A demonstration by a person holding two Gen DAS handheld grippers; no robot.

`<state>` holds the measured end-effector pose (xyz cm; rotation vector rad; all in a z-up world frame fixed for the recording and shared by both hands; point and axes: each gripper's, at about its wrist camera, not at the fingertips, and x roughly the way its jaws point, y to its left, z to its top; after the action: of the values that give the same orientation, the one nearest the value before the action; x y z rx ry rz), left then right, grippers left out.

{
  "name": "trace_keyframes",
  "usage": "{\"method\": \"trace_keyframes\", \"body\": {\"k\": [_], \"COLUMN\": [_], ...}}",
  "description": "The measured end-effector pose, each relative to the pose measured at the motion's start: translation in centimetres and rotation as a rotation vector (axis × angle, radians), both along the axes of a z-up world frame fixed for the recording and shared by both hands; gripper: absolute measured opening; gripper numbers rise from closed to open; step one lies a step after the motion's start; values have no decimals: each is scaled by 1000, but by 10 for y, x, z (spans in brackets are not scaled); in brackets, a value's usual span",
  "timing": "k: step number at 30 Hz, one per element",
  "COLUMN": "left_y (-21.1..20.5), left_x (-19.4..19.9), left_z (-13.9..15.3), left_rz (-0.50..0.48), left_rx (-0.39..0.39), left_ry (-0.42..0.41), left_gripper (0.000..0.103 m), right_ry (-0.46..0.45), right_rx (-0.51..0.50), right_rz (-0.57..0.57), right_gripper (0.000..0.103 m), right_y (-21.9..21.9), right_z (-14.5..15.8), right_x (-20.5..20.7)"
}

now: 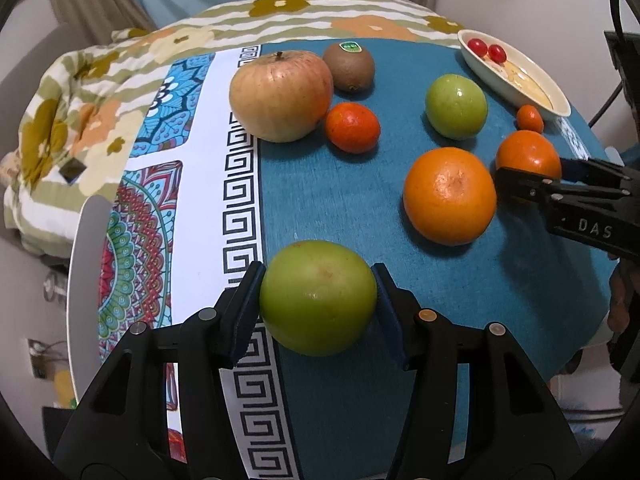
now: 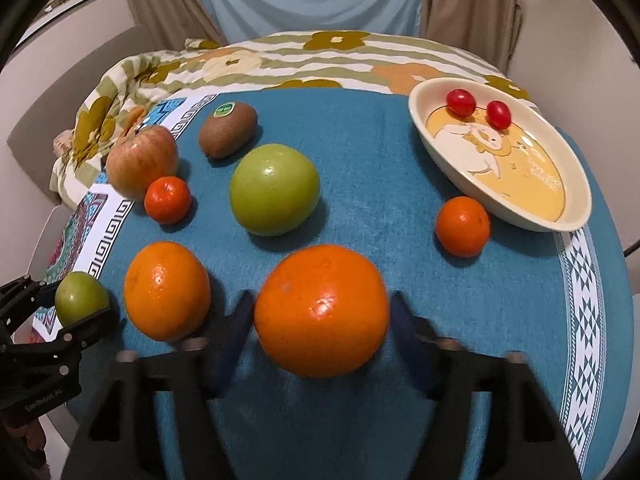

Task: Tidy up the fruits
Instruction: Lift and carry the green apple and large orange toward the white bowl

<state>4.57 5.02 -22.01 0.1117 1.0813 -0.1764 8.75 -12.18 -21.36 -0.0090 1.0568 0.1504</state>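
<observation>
Left tongs point(image 1: 318, 300) pinch a small green fruit point(image 1: 318, 298), pads touching both sides, near the desk's front-left edge. Right tongs point(image 2: 322, 316) straddle a big orange point(image 2: 322, 310); jaws blurred, look to touch its sides, can't tell if gripped.

Count: 2 big oranges, the 2nd point(image 2: 167, 290) just left of the 1st, glossy, pitted skin. 2 small mandarins point(image 2: 167, 199) point(image 2: 463, 226). 2 green round fruits incl. the held one; the other point(image 2: 275, 189) smooth, shiny, mid-desk. 1 streaky red-yellow apple point(image 2: 142, 161), 1 fuzzy brown kiwi point(image 2: 228, 130) w/ green sticker. 2 cherry tomatoes point(image 2: 461, 102) in 1 oval cream dish point(image 2: 576, 216), far right. Teal woven cloth point(image 2: 360, 152) covers the desk.
</observation>
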Motion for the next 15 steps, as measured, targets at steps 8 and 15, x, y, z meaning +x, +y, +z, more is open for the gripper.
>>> {"method": "trace_keyframes", "body": {"k": [8,15], "left_y": [2,-6], "left_x": [-3,-10], "left_z": [24,61], "left_rz": [16,-9], "left_rx": [-24,-35], "left_ry": [-35,-89], "left_gripper": [58,58], "right_ry": [-5,-54], "right_rx": [20,19], "right_rz": [-7,-2], "right_gripper": [57,57], "right_y": [-2,-4], "right_z": [15,51], "right_x": [-9,-25]}}
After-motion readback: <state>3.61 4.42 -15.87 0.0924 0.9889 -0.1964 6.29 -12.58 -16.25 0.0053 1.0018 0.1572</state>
